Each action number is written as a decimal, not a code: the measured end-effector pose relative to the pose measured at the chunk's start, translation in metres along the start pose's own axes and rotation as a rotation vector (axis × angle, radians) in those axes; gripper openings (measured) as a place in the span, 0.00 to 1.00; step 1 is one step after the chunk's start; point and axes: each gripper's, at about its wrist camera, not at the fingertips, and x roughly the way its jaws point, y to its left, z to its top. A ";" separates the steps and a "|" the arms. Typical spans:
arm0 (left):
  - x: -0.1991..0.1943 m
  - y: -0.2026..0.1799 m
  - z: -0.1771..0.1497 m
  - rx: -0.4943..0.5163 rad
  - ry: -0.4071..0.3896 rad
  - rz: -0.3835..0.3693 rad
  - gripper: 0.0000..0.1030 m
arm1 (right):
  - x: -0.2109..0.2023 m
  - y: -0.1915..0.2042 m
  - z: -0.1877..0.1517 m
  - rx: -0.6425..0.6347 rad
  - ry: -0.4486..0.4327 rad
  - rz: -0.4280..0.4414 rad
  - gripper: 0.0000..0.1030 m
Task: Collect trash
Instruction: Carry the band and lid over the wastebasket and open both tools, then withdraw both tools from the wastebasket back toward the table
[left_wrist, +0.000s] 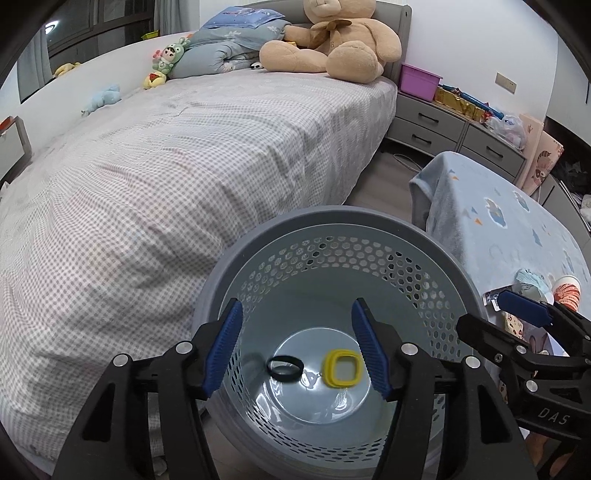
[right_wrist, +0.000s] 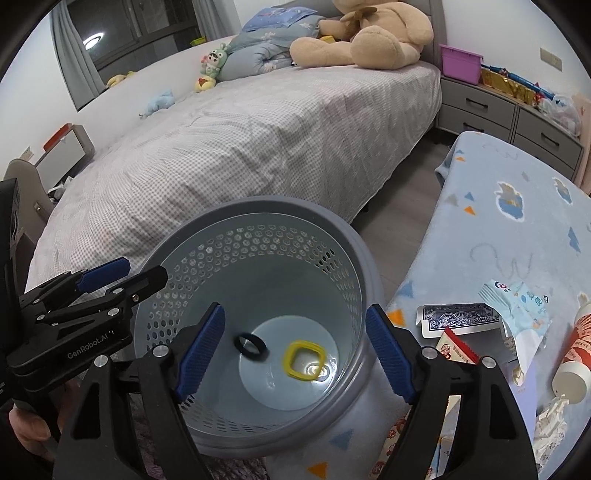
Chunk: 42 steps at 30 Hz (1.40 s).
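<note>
the right gripper (right_wrist: 295, 347) hangs over a grey perforated bin (right_wrist: 255, 218), its blue pads spread with nothing between them. on the bin floor lie a black ring (right_wrist: 250, 346) and a yellow square ring (right_wrist: 304, 360), near each other. the left gripper (right_wrist: 107, 275) shows at the left edge. wrappers (right_wrist: 517, 306), a card box (right_wrist: 458, 319) and a paper cup (right_wrist: 576, 354) lie on the blue blanket (right_wrist: 517, 236).

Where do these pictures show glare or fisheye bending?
Left wrist view: a pale glare patch lies on the bin floor beside the yellow ring; the bed edge curves, corners are dark. Right wrist view: glare touches the yellow ring; the window reflects a round lamp.
</note>
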 end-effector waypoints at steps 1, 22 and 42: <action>0.000 0.001 0.000 -0.003 -0.001 0.002 0.58 | 0.000 0.000 0.000 0.000 0.000 -0.001 0.75; -0.007 -0.002 -0.001 -0.015 -0.020 0.022 0.59 | -0.009 -0.003 -0.007 0.015 -0.010 -0.013 0.75; -0.023 -0.009 -0.004 0.007 -0.073 0.045 0.65 | -0.026 -0.009 -0.022 0.051 -0.021 -0.029 0.75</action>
